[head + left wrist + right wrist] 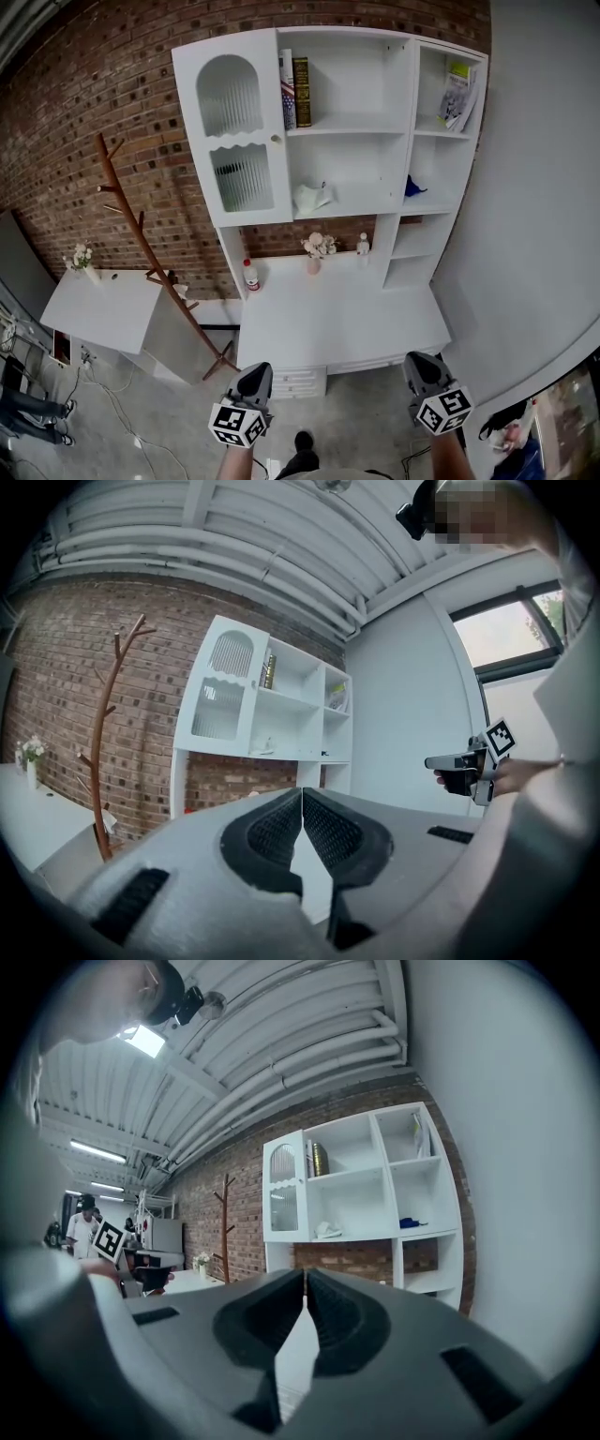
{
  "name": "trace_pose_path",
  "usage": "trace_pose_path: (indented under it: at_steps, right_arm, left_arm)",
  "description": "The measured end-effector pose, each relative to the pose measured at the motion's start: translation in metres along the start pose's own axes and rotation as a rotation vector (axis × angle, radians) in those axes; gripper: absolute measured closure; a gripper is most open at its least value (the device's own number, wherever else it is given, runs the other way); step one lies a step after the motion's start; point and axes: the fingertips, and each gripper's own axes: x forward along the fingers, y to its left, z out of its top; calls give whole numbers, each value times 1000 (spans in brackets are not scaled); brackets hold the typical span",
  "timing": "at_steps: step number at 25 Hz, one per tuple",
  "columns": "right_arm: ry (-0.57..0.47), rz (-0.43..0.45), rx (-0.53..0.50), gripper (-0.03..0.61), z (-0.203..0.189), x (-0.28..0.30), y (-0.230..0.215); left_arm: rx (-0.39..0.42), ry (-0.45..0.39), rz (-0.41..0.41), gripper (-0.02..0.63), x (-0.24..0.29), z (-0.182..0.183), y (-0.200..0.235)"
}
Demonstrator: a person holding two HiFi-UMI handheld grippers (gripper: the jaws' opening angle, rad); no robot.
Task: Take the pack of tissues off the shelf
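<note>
The left tongs (256,369) and right tongs (418,358) are shut and empty, well short of the table (337,314), so this looks like the approach; next, one pair must open and reach the tissues (312,197) on the middle shelf (364,212).

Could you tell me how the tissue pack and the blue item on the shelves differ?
The tissue pack is white; the blue item is dark blue. The tissue pack lies in the wide centre compartment, the blue item in the narrow right compartment. Both rest at the same shelf level.
</note>
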Motion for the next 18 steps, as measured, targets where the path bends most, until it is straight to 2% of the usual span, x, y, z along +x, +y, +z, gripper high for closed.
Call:
trace_pose_path:
  at_steps: [18]
  right_arm:
    - [4, -83, -9, 546, 15, 106, -9]
  left_arm:
    - [-25, 17, -89, 588, 97, 6, 89]
